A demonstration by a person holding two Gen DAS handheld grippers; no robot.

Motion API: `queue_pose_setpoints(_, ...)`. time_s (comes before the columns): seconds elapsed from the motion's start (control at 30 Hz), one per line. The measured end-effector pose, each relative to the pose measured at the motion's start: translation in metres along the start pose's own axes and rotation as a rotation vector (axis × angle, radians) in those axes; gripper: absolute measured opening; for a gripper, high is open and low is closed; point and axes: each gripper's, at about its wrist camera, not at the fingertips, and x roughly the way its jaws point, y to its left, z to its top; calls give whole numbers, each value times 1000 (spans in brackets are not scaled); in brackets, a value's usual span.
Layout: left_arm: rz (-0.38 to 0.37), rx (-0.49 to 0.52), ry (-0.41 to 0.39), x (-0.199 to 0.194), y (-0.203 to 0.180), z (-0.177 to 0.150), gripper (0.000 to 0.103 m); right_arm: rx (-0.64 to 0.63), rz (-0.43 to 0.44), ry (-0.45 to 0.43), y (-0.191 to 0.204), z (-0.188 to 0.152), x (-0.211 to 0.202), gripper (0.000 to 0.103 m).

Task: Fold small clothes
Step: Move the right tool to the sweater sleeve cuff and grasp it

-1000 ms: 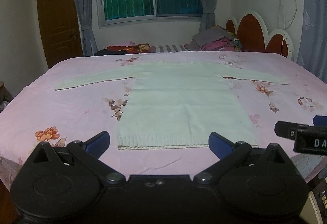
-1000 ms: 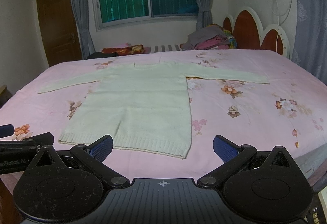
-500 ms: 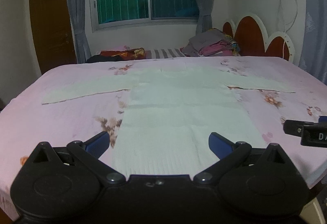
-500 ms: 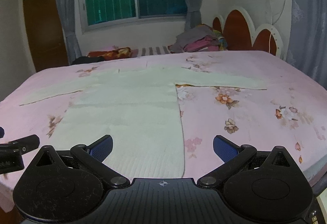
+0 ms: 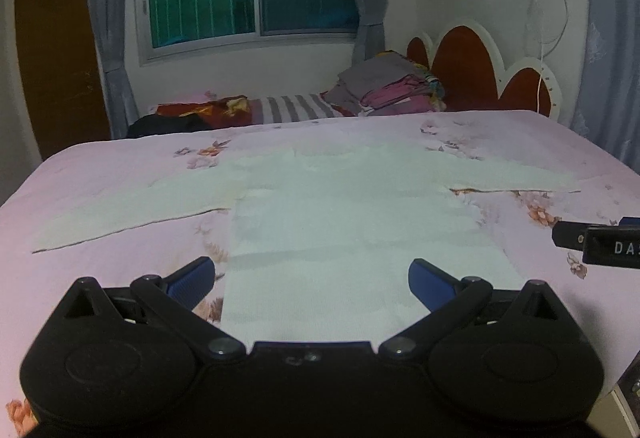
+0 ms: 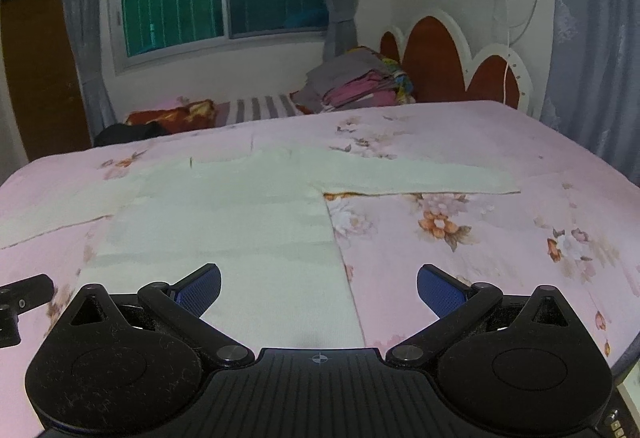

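So there's a pale cream knitted long-sleeve sweater (image 5: 352, 222) lying flat on the pink floral bedsheet (image 5: 100, 174), hem toward the near edge of the bed and both sleeves stretched out sideways toward the left and right edges. The left gripper (image 5: 312, 280) has its blue-padded fingers (image 5: 192, 278) spread wide apart, hanging over the hem end of the sweater with nothing between them. Can't tell if the tips actually touch the knit. The right gripper (image 6: 319, 288) is the same deal, wide apart and holding nothing, sitting over the sweater's right hem corner (image 6: 352, 322), one finger above the knit and the other above bare sheet. A pile of folded clothes (image 5: 392, 90) sits at the far edge by the red scalloped headboard (image 5: 472, 70).
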Motion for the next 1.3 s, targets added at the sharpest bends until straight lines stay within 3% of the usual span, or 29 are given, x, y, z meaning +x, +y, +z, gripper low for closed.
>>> queue_pose_setpoints(0.23,-18,4,3,28,-2,14,103,-12,-39,0,5,15,21,103)
queue_pose_setpoints(0.4,-61,-67,5,51,1,23,103,13,-86,3,-21,29,47,103)
queue_pose_setpoints(0.53,-78,-161,22,80,8,32,103,119,-10,5,-63,45,74,103)
queue_pose_setpoints(0.97,64,-80,125,192,-37,63,103,310,-161,-9,-220,91,188,102)
queue_pose_setpoints(1.0,90,-70,144,201,-39,62,103,324,-170,-7,-230,92,195,88)
queue_pose_setpoints(1.03,110,-66,159,210,-40,62,103,346,-176,2,-243,92,205,59)
queue_pose_setpoints(1.07,121,-71,170,216,-39,61,103,369,-189,16,-254,92,214,52)
queue_pose_setpoints(1.3,193,-73,223,243,-38,62,103,502,-232,52,-322,82,254,52)
